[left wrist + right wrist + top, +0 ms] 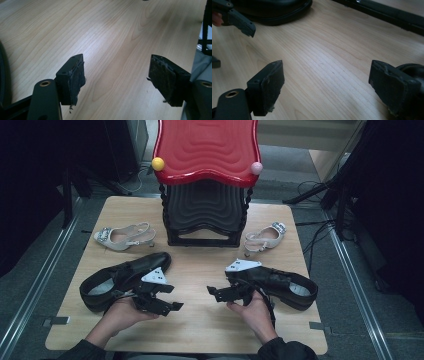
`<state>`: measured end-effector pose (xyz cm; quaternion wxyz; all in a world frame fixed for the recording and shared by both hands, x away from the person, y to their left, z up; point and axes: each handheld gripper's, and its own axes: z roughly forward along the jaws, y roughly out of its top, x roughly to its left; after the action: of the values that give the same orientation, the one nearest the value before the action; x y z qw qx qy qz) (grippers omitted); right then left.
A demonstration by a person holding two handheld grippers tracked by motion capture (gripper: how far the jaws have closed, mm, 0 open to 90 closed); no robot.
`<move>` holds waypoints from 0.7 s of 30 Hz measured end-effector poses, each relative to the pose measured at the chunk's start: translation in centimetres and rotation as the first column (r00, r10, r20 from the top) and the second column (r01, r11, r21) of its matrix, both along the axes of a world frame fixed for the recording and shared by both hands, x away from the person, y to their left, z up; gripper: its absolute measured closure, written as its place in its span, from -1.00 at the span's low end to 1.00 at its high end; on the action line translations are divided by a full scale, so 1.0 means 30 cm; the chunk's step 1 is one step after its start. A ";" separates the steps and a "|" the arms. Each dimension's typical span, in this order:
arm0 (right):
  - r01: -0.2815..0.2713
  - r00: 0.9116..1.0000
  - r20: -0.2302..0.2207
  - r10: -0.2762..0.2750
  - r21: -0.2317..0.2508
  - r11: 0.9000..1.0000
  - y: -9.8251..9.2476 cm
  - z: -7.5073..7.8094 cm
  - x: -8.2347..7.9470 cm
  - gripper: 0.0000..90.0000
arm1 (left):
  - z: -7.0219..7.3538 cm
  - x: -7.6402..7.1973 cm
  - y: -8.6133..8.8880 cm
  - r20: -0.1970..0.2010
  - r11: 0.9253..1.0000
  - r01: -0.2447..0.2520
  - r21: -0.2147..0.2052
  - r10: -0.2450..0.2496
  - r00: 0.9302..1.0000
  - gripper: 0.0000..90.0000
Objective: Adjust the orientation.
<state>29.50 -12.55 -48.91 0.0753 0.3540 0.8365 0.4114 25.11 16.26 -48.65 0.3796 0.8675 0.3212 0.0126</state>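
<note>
Looking down from above onto the table [200, 270]; both gripper views skimming its wood close up, toward 12 o'clock.

The red-topped black rack [206, 185] stands at the far middle of the wooden table [200, 330]. On the rack's front corners sit two small balls: a yellow ball [158, 163] on the left, a pink ball [256, 168] on the right. A pale heeled sandal [125, 237] lies just left of the rack's foot, and a second pale sandal [265, 238] lies just right of it. Cables [312, 227] trail on the grey floor to the right of the rack, beyond the table edge.
</note>
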 end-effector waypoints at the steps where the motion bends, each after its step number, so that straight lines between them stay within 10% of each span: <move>1: -0.005 1.000 0.005 0.005 -0.001 1.000 -0.002 0.009 -0.005 -0.70 | 0.006 -0.002 0.007 -0.009 1.000 -0.002 -0.015 0.002 1.000 -0.34; 11: -0.110 0.994 -0.006 0.110 0.053 0.993 -0.014 0.031 -0.030 -0.71 | 0.046 0.000 0.017 -0.040 0.999 -0.035 0.004 0.035 0.999 -0.22; 21: -0.077 0.997 0.017 0.077 0.058 0.995 -0.015 0.047 -0.045 -0.49 | 0.044 0.009 0.022 -0.042 1.000 -0.008 0.019 0.009 0.999 -0.26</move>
<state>28.15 -13.02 -47.49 0.0550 0.3206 0.8366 0.4408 25.37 16.94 -47.32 0.3645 0.8698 0.3326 -0.0012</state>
